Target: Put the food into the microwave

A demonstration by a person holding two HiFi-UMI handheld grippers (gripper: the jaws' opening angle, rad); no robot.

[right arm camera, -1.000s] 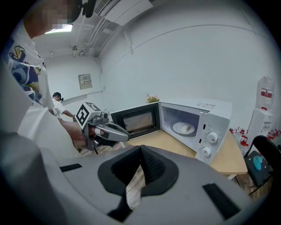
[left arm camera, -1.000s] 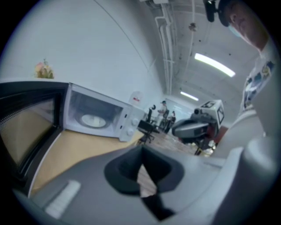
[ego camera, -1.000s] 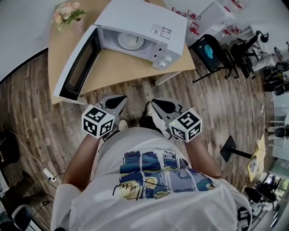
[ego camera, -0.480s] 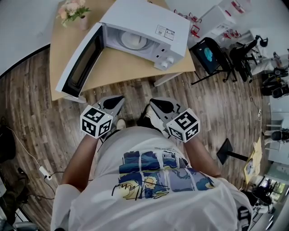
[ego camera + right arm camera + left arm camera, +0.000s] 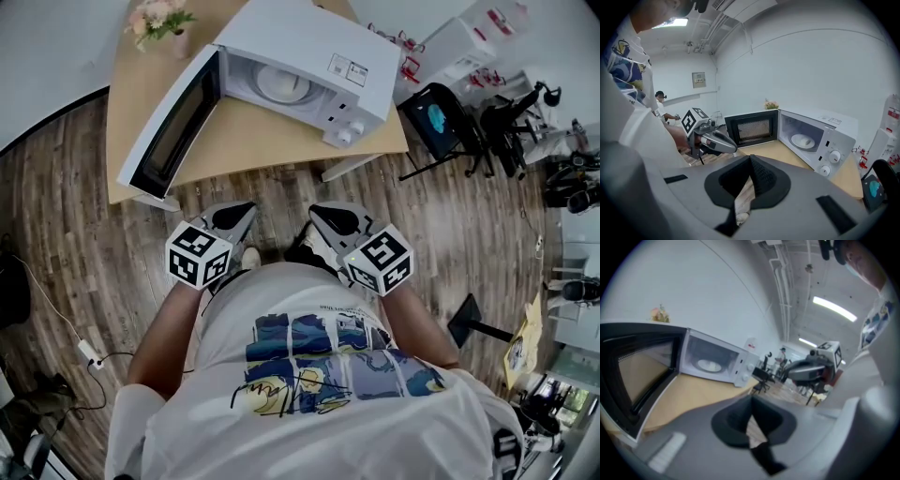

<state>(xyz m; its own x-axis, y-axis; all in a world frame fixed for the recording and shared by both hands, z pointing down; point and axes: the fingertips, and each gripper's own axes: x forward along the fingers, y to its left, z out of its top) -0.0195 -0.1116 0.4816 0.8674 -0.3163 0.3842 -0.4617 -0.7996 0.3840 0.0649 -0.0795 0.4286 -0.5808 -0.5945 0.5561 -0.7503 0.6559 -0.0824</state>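
Our left gripper (image 5: 232,217) has its fingers (image 5: 732,420) pressed together, nothing between them; our right gripper (image 5: 330,219) is the same, fingers (image 5: 764,176) closed and empty; we hold both close to our body, above the wooden floor (image 5: 84,234), just short of the surface (image 5: 244,141); on it stands the white microwave (image 5: 309,42), its door (image 5: 173,127) swung wide open; the food (image 5: 805,139) sits inside on the round plate (image 5: 281,84); flowers (image 5: 161,19) stand at the far corner.

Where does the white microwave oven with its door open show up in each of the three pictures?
Head view: the white microwave oven sits top centre.
Left gripper view: left of centre.
Right gripper view: right of centre.
Shared landmark: the pink flower bunch near it.
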